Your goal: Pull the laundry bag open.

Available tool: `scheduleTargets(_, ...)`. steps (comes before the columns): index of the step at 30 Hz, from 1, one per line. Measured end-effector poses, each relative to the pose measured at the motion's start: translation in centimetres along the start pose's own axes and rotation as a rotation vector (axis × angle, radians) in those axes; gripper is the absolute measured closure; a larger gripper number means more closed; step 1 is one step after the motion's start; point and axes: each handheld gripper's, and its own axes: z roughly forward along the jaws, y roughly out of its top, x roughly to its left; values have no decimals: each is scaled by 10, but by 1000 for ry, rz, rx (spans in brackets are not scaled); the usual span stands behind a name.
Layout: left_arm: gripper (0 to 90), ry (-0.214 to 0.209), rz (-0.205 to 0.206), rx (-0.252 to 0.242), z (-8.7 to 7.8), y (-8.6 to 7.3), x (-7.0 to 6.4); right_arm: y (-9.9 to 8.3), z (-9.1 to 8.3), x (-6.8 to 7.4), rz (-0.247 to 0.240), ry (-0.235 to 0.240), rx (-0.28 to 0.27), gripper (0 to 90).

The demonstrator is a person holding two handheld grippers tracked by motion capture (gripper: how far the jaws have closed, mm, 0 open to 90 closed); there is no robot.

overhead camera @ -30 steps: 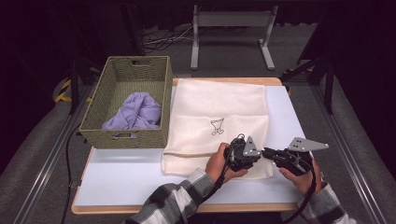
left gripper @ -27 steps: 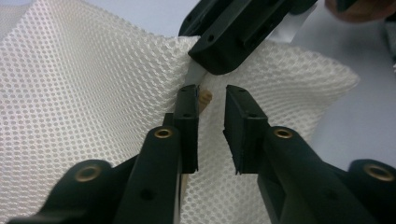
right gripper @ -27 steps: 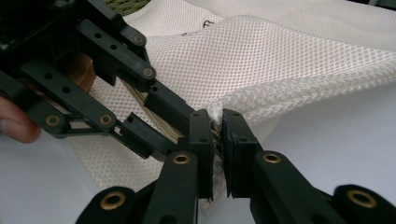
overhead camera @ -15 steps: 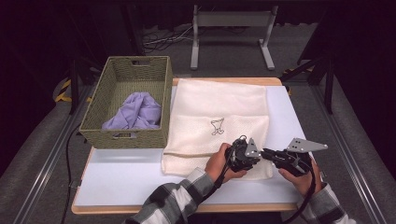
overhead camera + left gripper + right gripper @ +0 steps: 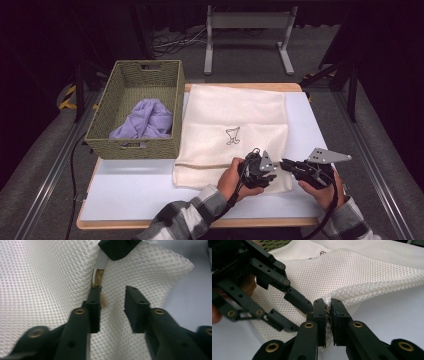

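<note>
A white mesh laundry bag (image 5: 230, 115) lies flat on the table, printed with a small dark emblem. At its near right corner both grippers meet. My right gripper (image 5: 284, 164) (image 5: 328, 305) is shut on the bag's corner hem, where a brass-coloured zip end shows between its jaws. My left gripper (image 5: 272, 172) (image 5: 112, 293) stands open over the mesh just beside it, its jaws on either side of a raised fold. A brass zip piece (image 5: 96, 280) sits at the tip of its left jaw. In the right gripper view the left gripper (image 5: 298, 316) is open.
A woven olive basket (image 5: 135, 145) stands on the table's left side with a lavender cloth (image 5: 145, 117) inside. Bare white tabletop (image 5: 130, 190) lies in front of the basket. A metal stand and cables sit on the floor beyond the table.
</note>
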Motion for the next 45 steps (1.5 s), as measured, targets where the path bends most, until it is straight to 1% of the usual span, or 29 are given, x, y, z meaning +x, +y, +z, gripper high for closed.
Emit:
scheduleTargets(1, 539, 9, -17, -6, 1, 0, -1, 0, 0, 0, -1, 0, 0, 840)
scheduleTargets(2, 533, 9, -17, -6, 1, 0, -1, 0, 0, 0, -1, 0, 0, 840)
scheduleTargets(4, 534, 31, -28, -1, 2, -1, 1, 0, 0, 1, -4, -4, 1, 840)
scheduleTargets(6, 550, 37, -44, 14, 3, -2, 4, 0, 0, 1, -3, -4, 3, 840)
scheduleTargets(7, 584, 34, -43, 20, 3, -2, 6, 0, 0, 1, -2, -3, 2, 840)
scheduleTargets(9, 618, 30, -44, 36, 4, -2, 8, 0, 0, 1, -2, -1, 2, 840)
scheduleTargets(10, 656, 30, -41, 40, 5, -2, 8, 0, 0, 1, -2, 1, 0, 840)
scheduleTargets(11, 687, 27, -36, 55, 7, -2, 9, 0, 0, 1, -3, 1, 0, 840)
scheduleTargets(13, 715, 16, -30, 86, 11, -3, 9, 0, 0, 1, -2, 2, -3, 840)
scheduleTargets(14, 768, 16, -26, 90, 12, -4, 8, 0, 0, 1, -2, 4, -3, 839)
scheduleTargets(16, 808, 19, -33, 88, 12, -4, 9, 0, -1, 2, -4, 7, -4, 840)
scheduleTargets(19, 841, 2, -39, 76, 12, -4, 13, 0, -1, 2, -3, 9, -8, 840)
scheduleTargets(22, 848, -28, -60, 55, 10, -4, 14, 0, -2, 1, 0, 15, -16, 839)
scheduleTargets(23, 838, -37, -60, 41, 9, -4, 15, 0, -2, 1, 0, 16, -18, 839)
scheduleTargets(25, 796, -38, -62, 25, 8, -3, 15, -1, -2, 2, -1, 16, -14, 839)
scheduleTargets(27, 796, -34, -58, 36, 8, -2, 14, -1, -1, 2, -2, 18, -11, 839)
scheduleTargets(28, 804, -24, -49, 47, 10, -1, 15, -1, -1, 3, -2, 18, -11, 839)
scheduleTargets(29, 822, -19, -54, 56, 10, -1, 15, -1, -1, 3, -6, 19, -11, 839)
scheduleTargets(30, 842, -16, -60, 54, 11, -2, 17, -1, -1, 3, -6, 20, -11, 839)
scheduleTargets(32, 869, -28, -81, 47, 11, -3, 20, -1, -1, 4, -9, 19, -8, 839)
scheduleTargets(34, 871, -32, -72, 55, 10, -3, 20, -1, -1, 4, -14, 10, -2, 840)
scheduleTargets(35, 871, -28, -62, 59, 9, -2, 20, -1, -2, 4, -21, -4, 4, 841)
scheduleTargets(36, 871, -30, -65, 60, 8, -2, 19, -2, -2, 4, -24, -15, 6, 842)
scheduleTargets(37, 872, -41, -68, 54, 8, -3, 20, -2, -3, 3, -25, -31, 9, 843)
scheduleTargets(40, 872, -53, -62, 49, 4, -3, 22, -3, -4, 1, -23, -63, 15, 847)
scheduleTargets(42, 872, -65, -60, 48, 3, -4, 23, -4, -4, 0, -14, -67, 13, 847)
scheduleTargets(45, 872, -76, -55, 50, 0, -5, 25, -4, -3, 1, -18, -77, 8, 849)
